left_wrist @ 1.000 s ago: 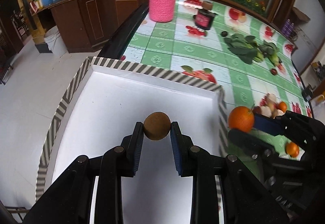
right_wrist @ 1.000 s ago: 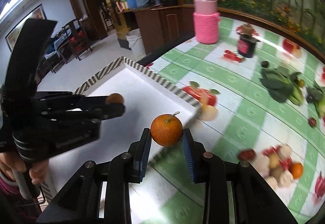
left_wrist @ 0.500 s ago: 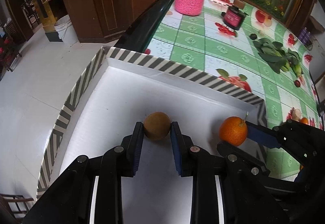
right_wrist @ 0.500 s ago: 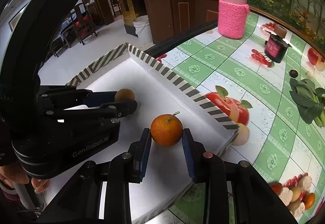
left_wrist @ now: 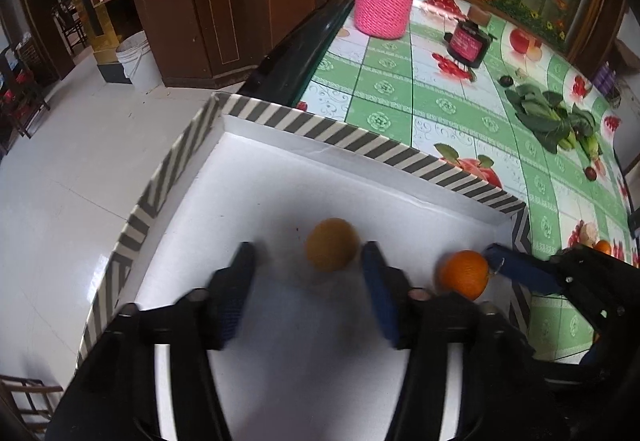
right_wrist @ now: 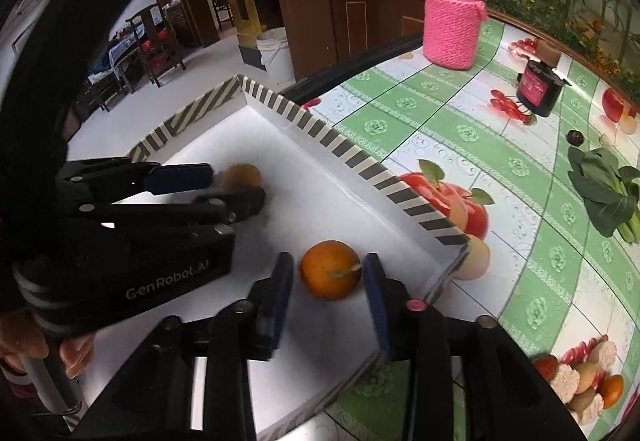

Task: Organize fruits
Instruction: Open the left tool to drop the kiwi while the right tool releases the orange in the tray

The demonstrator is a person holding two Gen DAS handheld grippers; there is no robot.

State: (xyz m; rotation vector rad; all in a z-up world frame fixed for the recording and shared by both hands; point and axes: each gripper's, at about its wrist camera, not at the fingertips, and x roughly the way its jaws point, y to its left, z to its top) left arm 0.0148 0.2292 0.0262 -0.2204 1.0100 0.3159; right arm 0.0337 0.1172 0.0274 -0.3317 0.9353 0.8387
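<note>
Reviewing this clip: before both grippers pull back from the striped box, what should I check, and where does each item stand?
1. Left gripper jaws, just opening, clear of the brown fruit: ok.
2. Right gripper jaws, just opening, clear of the orange: ok.
3. Both fruits inside the box: ok.
4. Fruits settled, not rolling: cannot tell; the brown fruit is blurred.
5. More fruit left on the table: cannot tell.

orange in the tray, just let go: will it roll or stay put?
The orange is round on the tray's smooth white floor, so it probably rolls if nudged. Its stem points sideways, so it may wobble. The raised striped rim should stop it. The right gripper's jaws, just opening, stand clear.
</note>
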